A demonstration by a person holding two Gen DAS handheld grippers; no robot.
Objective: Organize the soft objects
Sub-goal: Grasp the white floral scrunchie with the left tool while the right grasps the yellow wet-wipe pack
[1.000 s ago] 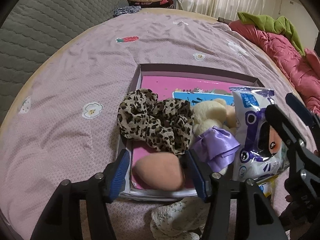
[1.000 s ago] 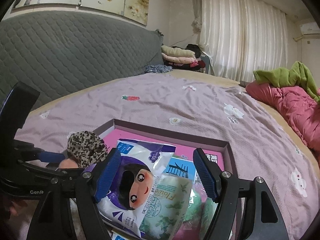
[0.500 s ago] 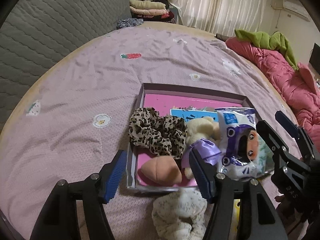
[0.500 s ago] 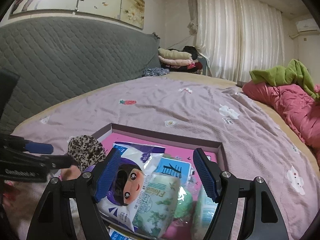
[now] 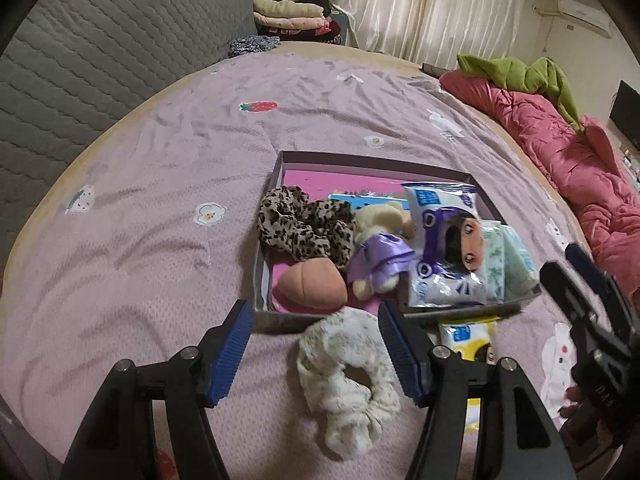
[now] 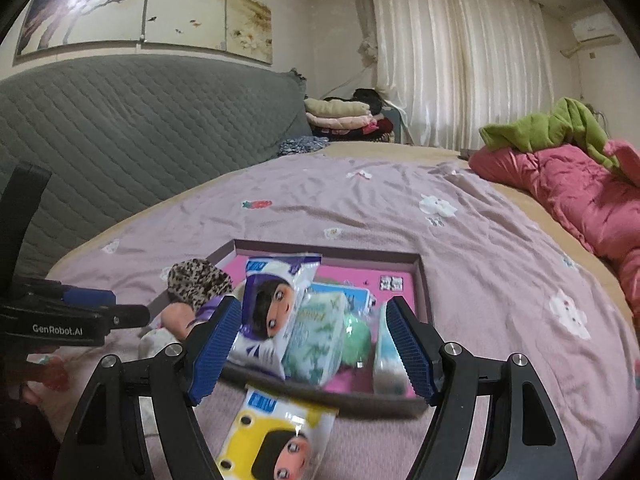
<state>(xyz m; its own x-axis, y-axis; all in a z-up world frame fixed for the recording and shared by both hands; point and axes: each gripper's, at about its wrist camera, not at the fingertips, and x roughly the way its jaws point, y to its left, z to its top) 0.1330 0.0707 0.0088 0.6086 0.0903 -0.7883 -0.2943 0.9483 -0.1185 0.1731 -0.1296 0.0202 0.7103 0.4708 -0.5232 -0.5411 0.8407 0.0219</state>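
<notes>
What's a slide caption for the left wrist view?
Open left gripper poised over white scrunchie lying on bed outside box.

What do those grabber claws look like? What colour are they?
Both the left gripper and the right gripper have black, angular plastic arms with silver screw heads. Their fingertips wear ridged blue pads. White lettering on the left gripper's side reads "GenRobot.AI". No cables or sleeves show.

two scrunchies (image 5: 306, 229), three tissue packs (image 5: 448, 252), one box (image 5: 376, 158)
</notes>
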